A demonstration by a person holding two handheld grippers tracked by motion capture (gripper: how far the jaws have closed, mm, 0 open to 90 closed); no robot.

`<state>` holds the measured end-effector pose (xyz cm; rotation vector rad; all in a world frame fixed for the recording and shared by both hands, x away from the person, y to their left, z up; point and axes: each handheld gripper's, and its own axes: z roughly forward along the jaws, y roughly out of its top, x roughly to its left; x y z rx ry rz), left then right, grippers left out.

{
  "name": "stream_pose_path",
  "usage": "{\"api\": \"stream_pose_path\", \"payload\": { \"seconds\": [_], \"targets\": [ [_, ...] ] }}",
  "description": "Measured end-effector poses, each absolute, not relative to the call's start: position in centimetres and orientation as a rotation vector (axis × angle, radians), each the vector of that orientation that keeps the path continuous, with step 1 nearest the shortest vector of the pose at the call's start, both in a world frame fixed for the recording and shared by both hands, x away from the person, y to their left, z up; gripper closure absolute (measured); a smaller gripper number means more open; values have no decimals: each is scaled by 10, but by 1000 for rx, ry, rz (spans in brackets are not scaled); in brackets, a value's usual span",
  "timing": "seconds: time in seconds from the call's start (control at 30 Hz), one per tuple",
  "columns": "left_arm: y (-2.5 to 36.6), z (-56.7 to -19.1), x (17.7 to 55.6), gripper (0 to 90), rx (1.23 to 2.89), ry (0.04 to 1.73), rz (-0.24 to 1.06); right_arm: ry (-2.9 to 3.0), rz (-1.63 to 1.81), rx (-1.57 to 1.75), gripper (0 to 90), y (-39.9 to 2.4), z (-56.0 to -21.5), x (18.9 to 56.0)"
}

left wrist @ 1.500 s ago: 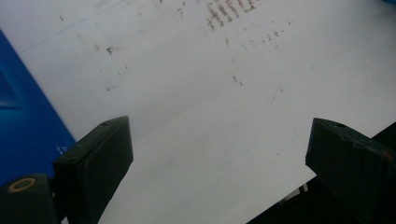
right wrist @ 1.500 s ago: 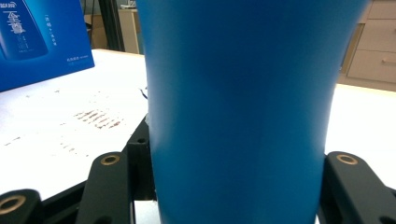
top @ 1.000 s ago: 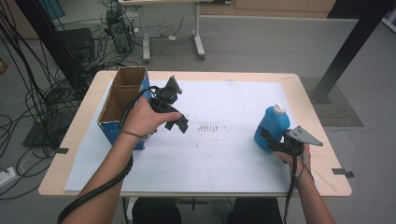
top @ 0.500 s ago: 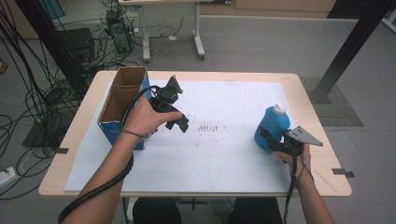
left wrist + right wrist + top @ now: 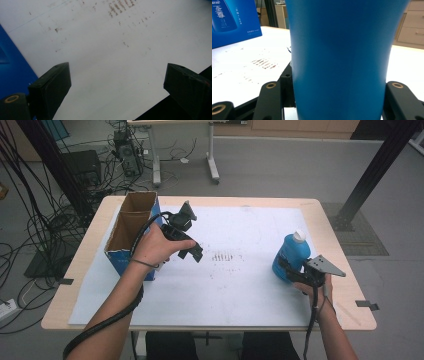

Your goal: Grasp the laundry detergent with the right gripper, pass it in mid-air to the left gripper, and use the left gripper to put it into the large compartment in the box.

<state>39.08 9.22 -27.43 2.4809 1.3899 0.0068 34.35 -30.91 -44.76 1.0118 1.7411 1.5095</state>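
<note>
Blue bottle [image 5: 291,256] at frame right stands on the bench [image 5: 330,220], clamped by our right hand-held gripper [image 5: 289,271]. Left hand-held gripper [image 5: 196,253] wide, empty, beside the box [image 5: 131,227]. Next, we judge: lift and carry boxward.

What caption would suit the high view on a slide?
Right gripper clamps a blue bottle; left gripper hovers open beside a cardboard box.

A wide stretch of white paper [image 5: 240,285] is lying bare between the two hands, giving open passage across the middle of the table [image 5: 327,217]. At the left, an open cardboard box [image 5: 131,232] is standing upright, blocking that edge just beside the left gripper [image 5: 192,251]. At the right, a blue bottle [image 5: 290,256] is standing in the way, filling the right gripper [image 5: 289,271].
</note>
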Motion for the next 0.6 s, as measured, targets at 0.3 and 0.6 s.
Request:
{"api": "stream_pose_path", "payload": {
  "seconds": [0.3,0.6],
  "targets": [
    [94,-274,391,78,2481,1388,16,1731,1510,1012,433,-309,-448,343],
    [94,-274,391,78,2488,1380,22,1729,1506,1011,435,-308,-448,342]
  ]
}}
